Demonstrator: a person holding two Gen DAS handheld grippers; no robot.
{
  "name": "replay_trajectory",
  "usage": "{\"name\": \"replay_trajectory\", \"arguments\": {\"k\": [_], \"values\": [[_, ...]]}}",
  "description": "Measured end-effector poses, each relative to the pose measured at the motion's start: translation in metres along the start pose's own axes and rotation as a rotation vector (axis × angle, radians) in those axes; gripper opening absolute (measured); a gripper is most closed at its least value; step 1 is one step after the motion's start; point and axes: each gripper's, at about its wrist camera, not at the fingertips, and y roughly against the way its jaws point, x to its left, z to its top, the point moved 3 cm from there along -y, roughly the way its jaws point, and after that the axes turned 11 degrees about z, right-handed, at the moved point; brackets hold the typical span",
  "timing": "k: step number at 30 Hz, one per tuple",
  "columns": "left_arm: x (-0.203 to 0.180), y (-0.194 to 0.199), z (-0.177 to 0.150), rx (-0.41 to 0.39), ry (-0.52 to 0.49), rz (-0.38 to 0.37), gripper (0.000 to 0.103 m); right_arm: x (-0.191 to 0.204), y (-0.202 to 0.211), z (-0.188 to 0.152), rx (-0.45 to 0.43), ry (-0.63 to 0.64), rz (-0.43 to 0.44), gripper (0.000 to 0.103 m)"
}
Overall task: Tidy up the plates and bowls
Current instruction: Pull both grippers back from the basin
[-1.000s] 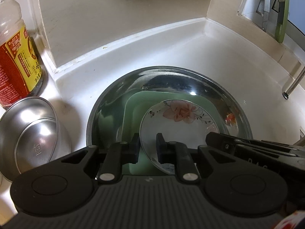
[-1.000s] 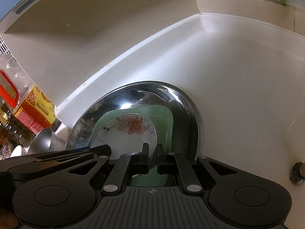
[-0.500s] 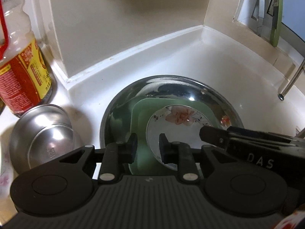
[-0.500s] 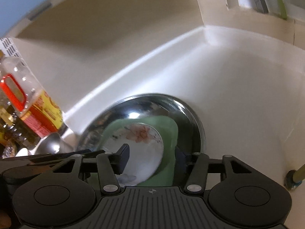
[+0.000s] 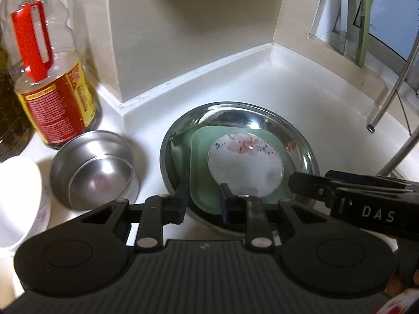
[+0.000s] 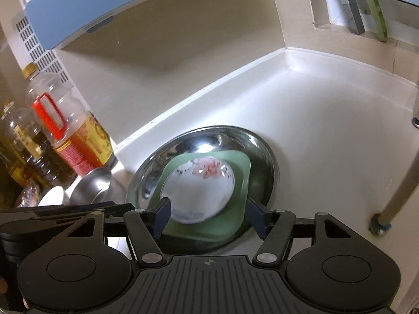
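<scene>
The plates are stacked: flowered plate [image 5: 245,160] on green square plate [image 5: 204,183] inside the steel dish [image 5: 309,157]. What remains is the steel bowl [image 5: 91,172] at nine o'clock of the dish, with a white bowl [image 5: 18,196] beyond. The left gripper [image 5: 201,201] is nearer, jaws slightly apart, empty. The right gripper [image 6: 208,216] is opening wide, nothing between its jaws.

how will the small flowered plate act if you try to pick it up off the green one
The flowered plate looks glazed and glossy, so it is probably stiff, slippery and breakable. It lies flat in the green plate, inside the steel basin, so its low rim may be hard to get under. It would likely slide, not tip.
</scene>
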Motion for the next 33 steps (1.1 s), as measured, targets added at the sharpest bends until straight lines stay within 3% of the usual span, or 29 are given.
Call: {"name": "replay_trajectory", "arguments": {"k": [20, 33], "values": [[0.001, 0.085, -0.062, -0.005, 0.043, -0.036, 0.023, 0.039, 0.084, -0.057, 0.017, 0.071, 0.029, 0.070], [0.010, 0.137, -0.109, -0.022, 0.111, 0.034, 0.023, 0.049, 0.120, -0.093, 0.054, 0.123, 0.082, 0.070]]}}
